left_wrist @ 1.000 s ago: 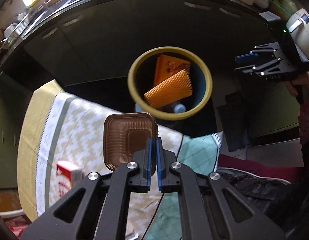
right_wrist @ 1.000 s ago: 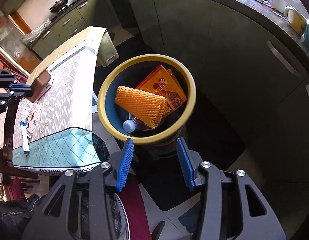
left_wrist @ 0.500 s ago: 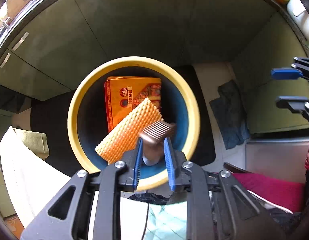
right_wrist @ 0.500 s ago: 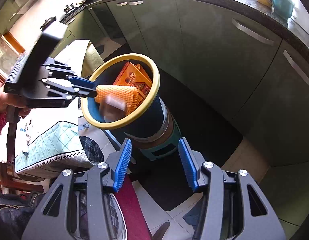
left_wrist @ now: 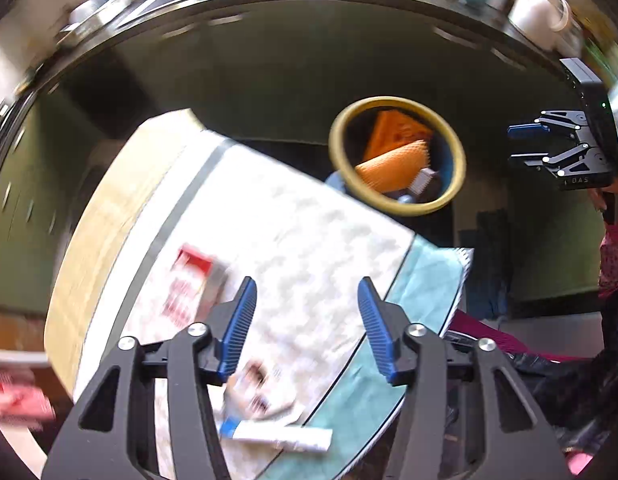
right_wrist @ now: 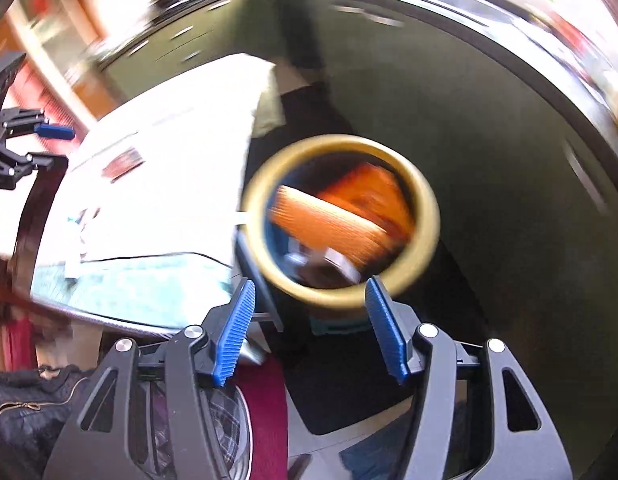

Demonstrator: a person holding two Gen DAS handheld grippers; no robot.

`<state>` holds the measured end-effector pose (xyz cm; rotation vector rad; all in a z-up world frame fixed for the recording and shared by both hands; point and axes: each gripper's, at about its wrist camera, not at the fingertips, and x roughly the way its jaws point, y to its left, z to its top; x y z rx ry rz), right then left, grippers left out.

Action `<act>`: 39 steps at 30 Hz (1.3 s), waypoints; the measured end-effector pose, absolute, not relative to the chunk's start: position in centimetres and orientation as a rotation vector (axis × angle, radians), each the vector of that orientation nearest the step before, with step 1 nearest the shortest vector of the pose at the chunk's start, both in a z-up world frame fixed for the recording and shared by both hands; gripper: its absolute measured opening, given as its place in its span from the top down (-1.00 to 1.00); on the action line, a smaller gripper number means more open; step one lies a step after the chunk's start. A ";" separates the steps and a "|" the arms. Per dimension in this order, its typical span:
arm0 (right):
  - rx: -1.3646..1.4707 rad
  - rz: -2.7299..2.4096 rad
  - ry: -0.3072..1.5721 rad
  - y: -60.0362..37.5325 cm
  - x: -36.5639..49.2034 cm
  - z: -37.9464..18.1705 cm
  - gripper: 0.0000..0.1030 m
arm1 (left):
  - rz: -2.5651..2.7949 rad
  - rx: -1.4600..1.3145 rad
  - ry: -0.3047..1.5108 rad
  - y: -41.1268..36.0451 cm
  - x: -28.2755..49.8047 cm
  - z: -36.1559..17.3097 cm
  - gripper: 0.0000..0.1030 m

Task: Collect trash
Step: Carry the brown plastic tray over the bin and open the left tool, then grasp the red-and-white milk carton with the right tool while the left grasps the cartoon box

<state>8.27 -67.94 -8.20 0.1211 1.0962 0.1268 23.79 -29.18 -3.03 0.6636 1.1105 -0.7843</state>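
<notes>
The yellow-rimmed bin stands on the floor beside the table and holds an orange box, orange foam netting and the brown tray. My left gripper hovers over the tablecloth, its jaws opening with nothing between them. Below it lie a red-and-white carton, a white tube and a crumpled wrapper. My right gripper hangs near the bin's rim, jaws opening and empty. Each gripper also shows at the edge of the other's view.
Dark green cabinets under a counter with mugs run behind the bin. A dark mat lies on the floor by the bin. Red and black clothing fills the lower edge of both views.
My left gripper carried the brown tray over the bin, let it drop inside, then swung back over the table with its jaws wider. The right gripper's jaws spread a little.
</notes>
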 end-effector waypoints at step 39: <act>-0.907 1.013 1.364 -33.4 37.8 -17.3 -0.13 | -0.548 0.366 1.308 -6.7 25.4 -8.3 -0.20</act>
